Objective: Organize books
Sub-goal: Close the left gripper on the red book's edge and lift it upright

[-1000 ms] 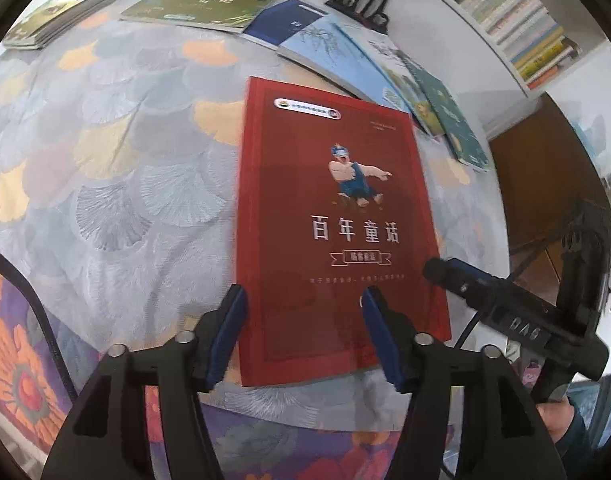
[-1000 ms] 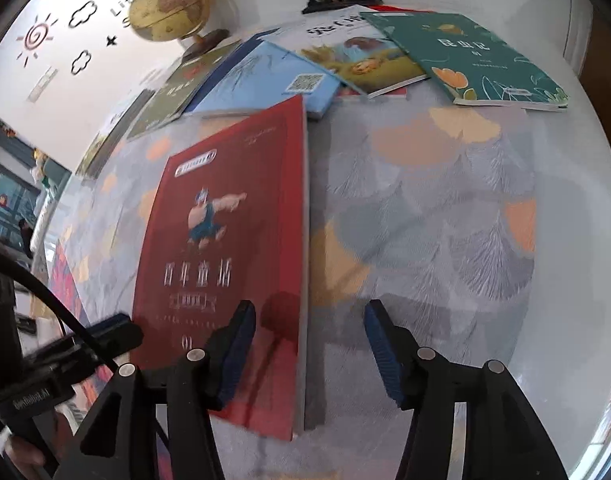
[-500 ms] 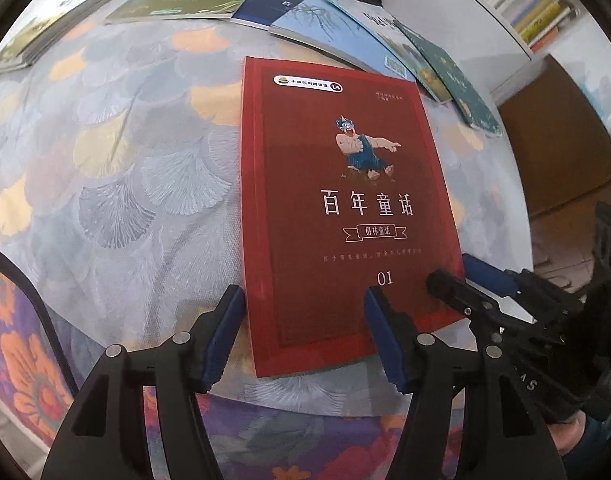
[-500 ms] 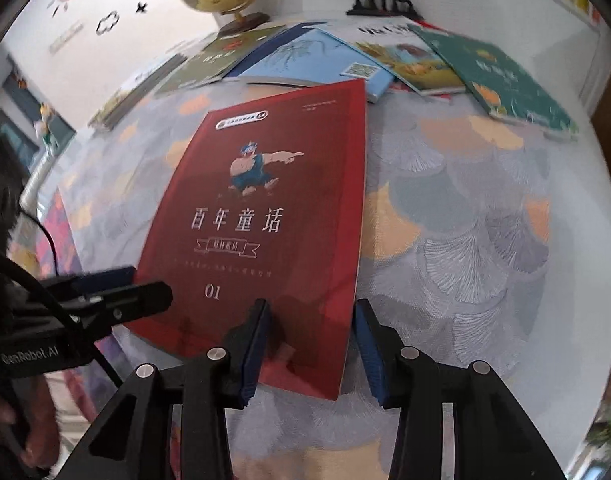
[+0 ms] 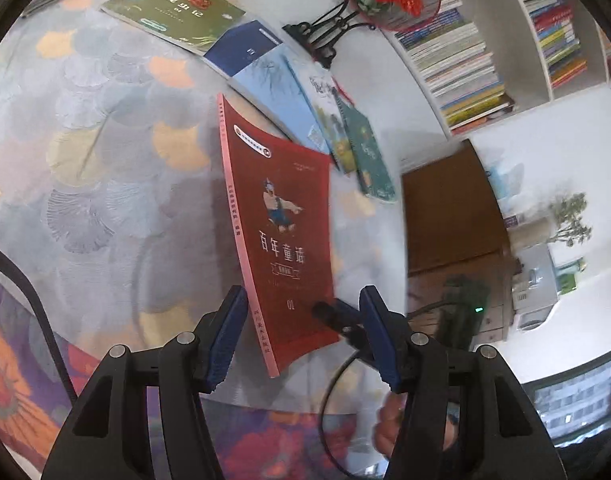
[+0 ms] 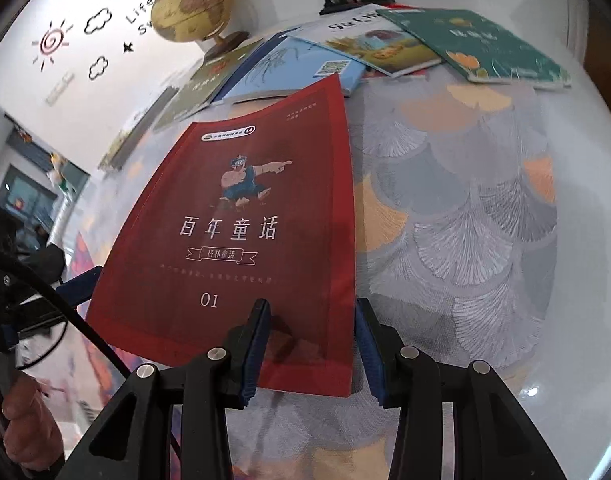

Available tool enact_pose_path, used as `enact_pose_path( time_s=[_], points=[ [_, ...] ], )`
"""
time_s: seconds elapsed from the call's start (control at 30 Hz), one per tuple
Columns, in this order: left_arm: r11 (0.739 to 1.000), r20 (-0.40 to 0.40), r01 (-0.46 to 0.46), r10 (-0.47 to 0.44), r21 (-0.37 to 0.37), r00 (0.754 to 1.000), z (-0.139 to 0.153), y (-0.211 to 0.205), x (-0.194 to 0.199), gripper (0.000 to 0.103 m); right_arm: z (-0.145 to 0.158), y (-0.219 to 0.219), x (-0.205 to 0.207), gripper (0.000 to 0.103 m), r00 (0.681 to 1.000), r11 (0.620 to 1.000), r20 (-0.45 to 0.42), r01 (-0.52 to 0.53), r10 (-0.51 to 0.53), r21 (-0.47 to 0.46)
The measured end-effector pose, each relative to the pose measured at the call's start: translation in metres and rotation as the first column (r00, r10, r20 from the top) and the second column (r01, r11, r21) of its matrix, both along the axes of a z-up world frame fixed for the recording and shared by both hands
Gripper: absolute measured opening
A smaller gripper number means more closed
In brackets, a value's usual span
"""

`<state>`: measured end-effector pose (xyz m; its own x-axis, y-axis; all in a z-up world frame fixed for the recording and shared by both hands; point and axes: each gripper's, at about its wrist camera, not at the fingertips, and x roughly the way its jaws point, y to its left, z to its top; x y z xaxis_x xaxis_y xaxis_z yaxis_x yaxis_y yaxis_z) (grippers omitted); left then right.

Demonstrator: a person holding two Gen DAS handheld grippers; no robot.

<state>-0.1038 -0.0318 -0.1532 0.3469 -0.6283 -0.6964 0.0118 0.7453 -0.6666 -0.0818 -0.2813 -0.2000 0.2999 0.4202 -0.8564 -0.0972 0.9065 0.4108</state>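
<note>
The red book (image 5: 281, 220) hangs tilted above the patterned tablecloth (image 5: 105, 140), spine side raised and a shadow under it. My right gripper (image 6: 313, 344) is shut on its lower right corner (image 6: 305, 320), one pad on the cover and the other at the edge. In the left wrist view that gripper's finger (image 5: 333, 314) lies on the cover. My left gripper (image 5: 305, 340) is closing, with the book's lower end between its jaws; the pads do not press on it. Its blue finger (image 6: 79, 282) disappears behind the book's left edge.
A green book (image 5: 173, 8), a dark blue one (image 5: 243, 48), a light blue one (image 5: 277, 92) and a teal one (image 5: 371, 160) lie fanned along the far side. A black stand (image 5: 329, 32), a globe (image 6: 189, 4), full shelves (image 5: 457, 52) and a wooden cabinet (image 5: 449, 216) lie beyond.
The red book lay flat on the cloth; now it is lifted and tilted, spine side up. The right jaws have narrowed onto its corner. The left gripper's view has swung upward.
</note>
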Motion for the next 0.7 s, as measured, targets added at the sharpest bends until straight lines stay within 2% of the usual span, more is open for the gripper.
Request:
enact_pose_path(
  time_s=[0.1,0.3,0.37,0.5,0.6,0.67,0.7],
  points=[
    [0.992,-0.026,0.005,-0.002,0.126,1.0,-0.02,-0.013,0.001,0.054,0.0,-0.002,0.0,0.043,1.0,1.0,-0.003,-0.001,0.001,0.013],
    [0.988,-0.061,-0.038,0.047,0.149,0.997,-0.045,-0.023,0.008,0.042,0.002,0.001,-0.001,0.044,1.0,1.0,0.002,-0.018,0.018,0.007],
    [0.991,-0.075,-0.054,0.064,0.121,0.995,-0.047,-0.023,0.011,0.039,0.001,-0.002,0.002,0.045,1.0,1.0,-0.01,-0.012,0.013,0.027],
    [0.997,-0.104,-0.079,0.079,0.001,0.991,-0.041,-0.03,0.016,0.037,-0.004,-0.019,0.01,0.05,0.995,0.984,-0.088,0.053,-0.039,0.167],
    [0.999,-0.089,-0.043,0.043,0.002,0.995,-0.033,-0.045,0.02,0.036,-0.007,-0.028,0.015,0.05,0.99,0.967,-0.137,0.075,-0.043,0.243],
    [0.998,-0.094,-0.054,0.05,-0.033,0.994,-0.028,-0.045,0.024,0.032,-0.006,-0.03,0.017,0.05,0.987,0.957,-0.16,0.075,-0.031,0.28],
    [0.994,-0.103,-0.073,0.065,-0.082,0.993,-0.025,-0.04,0.026,0.031,-0.004,-0.031,0.019,0.049,0.985,0.947,-0.172,0.07,-0.016,0.312]
  ],
)
